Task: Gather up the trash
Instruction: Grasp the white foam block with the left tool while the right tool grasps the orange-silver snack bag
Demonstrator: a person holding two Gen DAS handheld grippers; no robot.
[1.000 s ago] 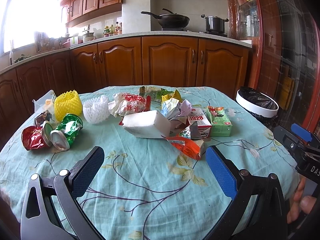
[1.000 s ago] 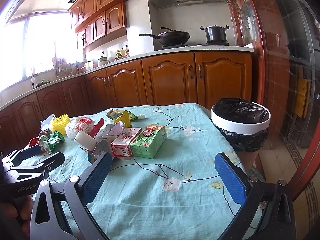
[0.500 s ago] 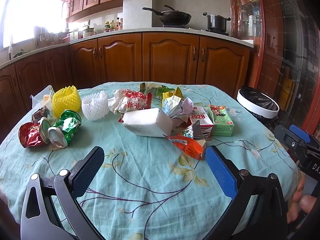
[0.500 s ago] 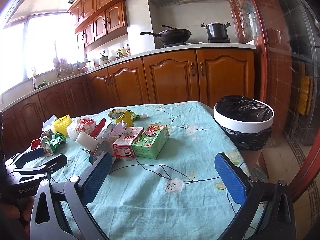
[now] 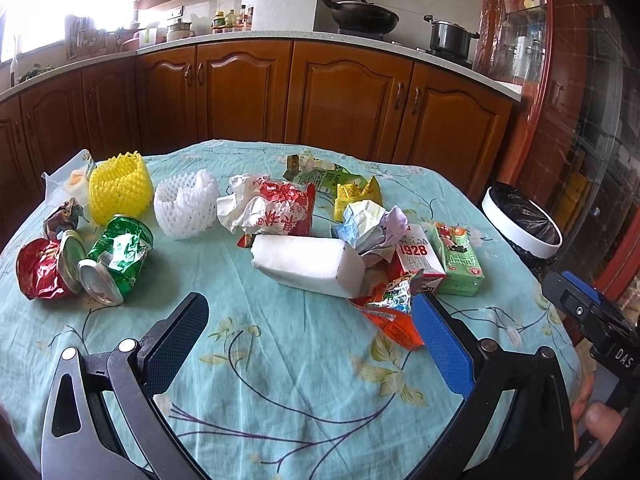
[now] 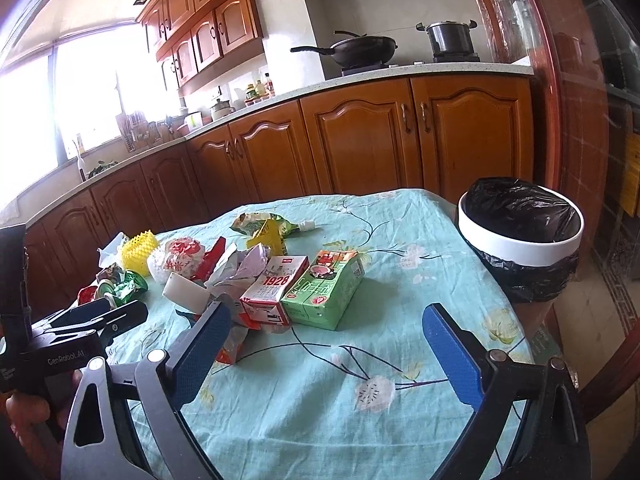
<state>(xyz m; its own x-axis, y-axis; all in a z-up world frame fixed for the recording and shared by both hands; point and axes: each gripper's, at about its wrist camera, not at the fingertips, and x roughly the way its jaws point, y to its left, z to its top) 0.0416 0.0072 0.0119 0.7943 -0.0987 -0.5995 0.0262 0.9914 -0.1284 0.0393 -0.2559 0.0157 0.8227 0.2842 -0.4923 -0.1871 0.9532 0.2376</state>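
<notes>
Both tools have drawn closer to the litter over the last second: in each wrist view the pile now sits larger and lower, nearer the fingertips, than it did a moment ago. The right tool [image 6: 326,346] has just been closing slightly, yet its blue pads remain wide apart with only tablecloth between them, so it holds nothing. The left tool [image 5: 310,334] is likewise spread open and empty. This reads as the approach to a first pick; nothing appears collected yet, and every piece lies on the desk [image 5: 280,380]. Straight ahead of the right tool, just beyond its fingertips, lie the green drink carton [image 6: 324,290] and, touching it on the left, the red-and-white 1928 carton [image 6: 274,290]. The bin [image 6: 520,240], lined with a black bag, stands off the desk edge ahead and to the right of that tool. For the left tool, the orange snack wrapper [image 5: 390,314] lies against the inside of its right finger, the white foam block [image 5: 308,266] just ahead, and the crushed green can [image 5: 118,258] and red can [image 5: 42,270] ahead to the left.
</notes>
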